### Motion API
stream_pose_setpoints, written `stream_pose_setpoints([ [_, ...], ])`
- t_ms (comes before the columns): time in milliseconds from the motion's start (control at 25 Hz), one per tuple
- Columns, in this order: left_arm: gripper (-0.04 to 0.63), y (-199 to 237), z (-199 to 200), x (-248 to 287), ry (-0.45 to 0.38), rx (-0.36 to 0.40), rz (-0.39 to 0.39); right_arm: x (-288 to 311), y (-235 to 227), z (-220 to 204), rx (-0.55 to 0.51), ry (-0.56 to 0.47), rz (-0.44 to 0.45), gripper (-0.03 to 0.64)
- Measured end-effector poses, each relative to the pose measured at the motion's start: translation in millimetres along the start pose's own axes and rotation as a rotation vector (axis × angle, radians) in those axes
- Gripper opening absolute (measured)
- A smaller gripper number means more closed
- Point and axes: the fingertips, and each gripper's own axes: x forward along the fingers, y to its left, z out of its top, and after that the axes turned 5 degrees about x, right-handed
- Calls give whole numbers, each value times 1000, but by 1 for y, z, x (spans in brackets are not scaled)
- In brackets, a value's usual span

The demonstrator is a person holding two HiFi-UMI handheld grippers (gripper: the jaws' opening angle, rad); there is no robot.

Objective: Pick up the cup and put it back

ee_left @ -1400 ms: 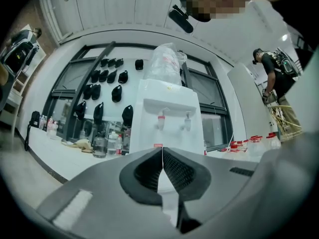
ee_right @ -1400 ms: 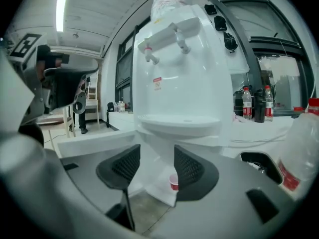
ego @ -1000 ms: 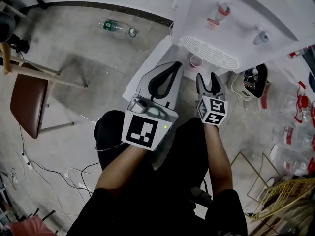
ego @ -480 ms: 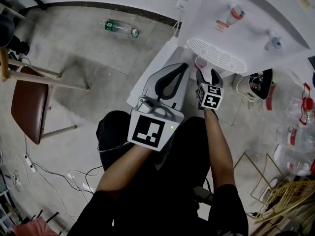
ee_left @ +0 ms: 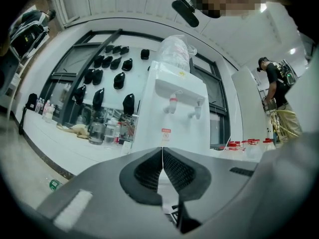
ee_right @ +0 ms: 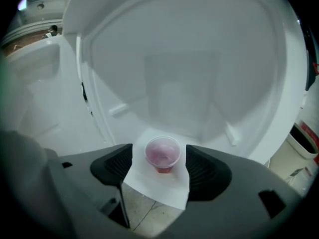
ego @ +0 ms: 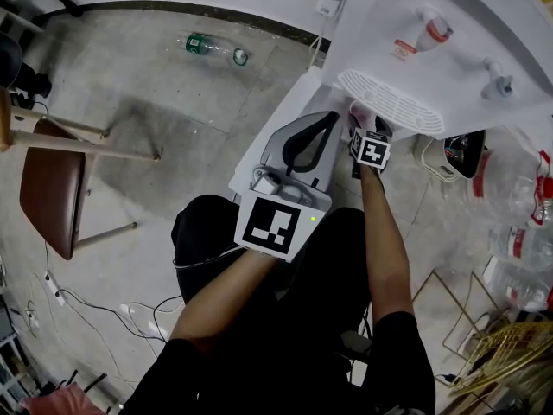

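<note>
Where the cup stands, a white sheet meets concrete floor.

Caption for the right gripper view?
Right tool, jaws just opened wider, frames the pink cup between them, untouched, on a white surface.

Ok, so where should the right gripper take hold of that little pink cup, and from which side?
Take the cup across its side wall just below the rim, from the front and slightly above, as the right gripper is aimed. It stands upright, narrowing toward its base, and the drip tray seems to overhang it. The jaws have just been opening and straddle it untouched.
</note>
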Motion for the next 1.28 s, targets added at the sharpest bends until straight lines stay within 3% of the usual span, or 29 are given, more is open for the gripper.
stream_pose_setpoints([
  [560,8,11,-2,-1,0,-14,27,54,-10,-24,2,99,-39,327],
  [880,8,13,-1,-3,3,-3,29,54,-15,-19,-18,96,-79,325],
  [1280,8,7,3,-7,-7,29,34,20,-7,-18,-68,87,-45,323],
])
